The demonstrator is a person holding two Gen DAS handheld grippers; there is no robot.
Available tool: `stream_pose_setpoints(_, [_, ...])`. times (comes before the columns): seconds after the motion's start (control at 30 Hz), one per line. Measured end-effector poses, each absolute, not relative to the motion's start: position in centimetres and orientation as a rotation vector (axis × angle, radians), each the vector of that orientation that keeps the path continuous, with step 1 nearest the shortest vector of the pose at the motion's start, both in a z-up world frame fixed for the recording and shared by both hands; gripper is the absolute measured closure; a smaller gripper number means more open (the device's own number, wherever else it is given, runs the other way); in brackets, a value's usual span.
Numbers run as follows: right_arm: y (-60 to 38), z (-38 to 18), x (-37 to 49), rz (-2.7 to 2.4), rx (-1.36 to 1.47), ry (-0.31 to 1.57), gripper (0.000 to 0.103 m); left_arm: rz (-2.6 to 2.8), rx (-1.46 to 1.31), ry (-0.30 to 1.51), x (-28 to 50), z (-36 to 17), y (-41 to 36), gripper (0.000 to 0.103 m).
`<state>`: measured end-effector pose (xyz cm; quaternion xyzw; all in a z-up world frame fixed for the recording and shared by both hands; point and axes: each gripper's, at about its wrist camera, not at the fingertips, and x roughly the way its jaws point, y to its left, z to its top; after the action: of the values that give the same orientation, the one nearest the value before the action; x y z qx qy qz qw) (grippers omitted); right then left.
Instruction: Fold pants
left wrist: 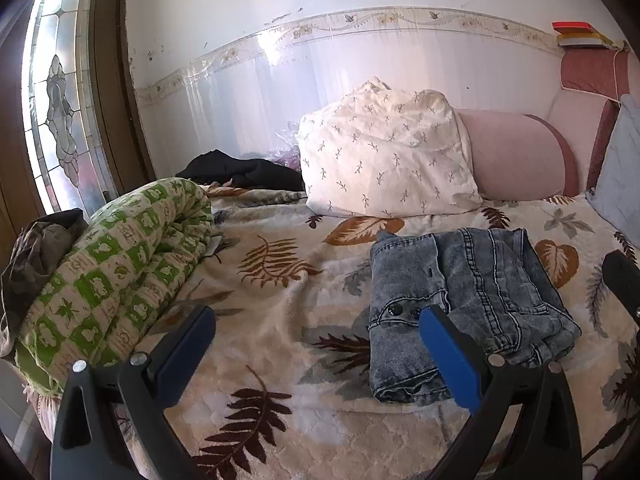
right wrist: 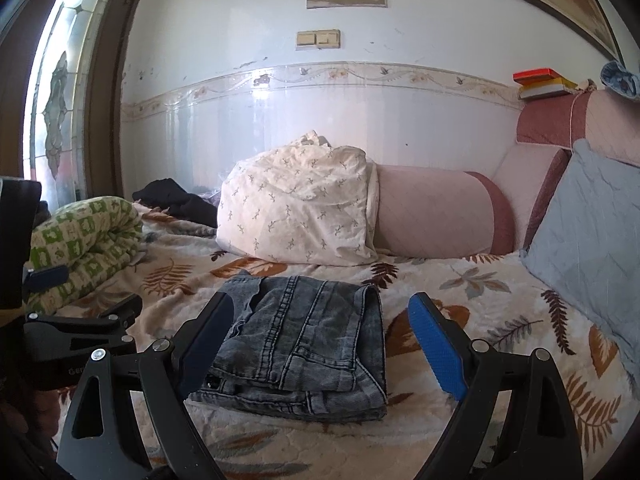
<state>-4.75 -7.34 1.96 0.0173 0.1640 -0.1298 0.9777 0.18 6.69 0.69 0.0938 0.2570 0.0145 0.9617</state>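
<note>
The blue-grey denim pants (left wrist: 468, 308) lie folded into a compact stack on the leaf-patterned blanket (left wrist: 280, 320). My left gripper (left wrist: 316, 320) is open and empty, held above the blanket just left of the stack. In the right wrist view the pants (right wrist: 304, 344) lie between and just beyond my fingers. My right gripper (right wrist: 320, 328) is open and empty, held in front of the stack. The left gripper's body (right wrist: 80, 332) shows at the left edge there.
A rolled green-and-white quilt (left wrist: 116, 276) lies at the left. A white sprigged pillow (left wrist: 384, 156), a pink bolster (left wrist: 520, 156) and a dark garment (left wrist: 244, 170) lie along the wall. A blue-grey cushion (right wrist: 592, 232) leans at the right by the headboard.
</note>
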Motion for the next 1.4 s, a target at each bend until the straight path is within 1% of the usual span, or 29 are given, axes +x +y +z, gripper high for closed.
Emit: stream_pose_setpoints(1.4, [-7.63,1.43,-4.34,-0.285,0.035,0.360,0.013,0.020,0.191,0.538,0.28,0.36,6.61,0.000])
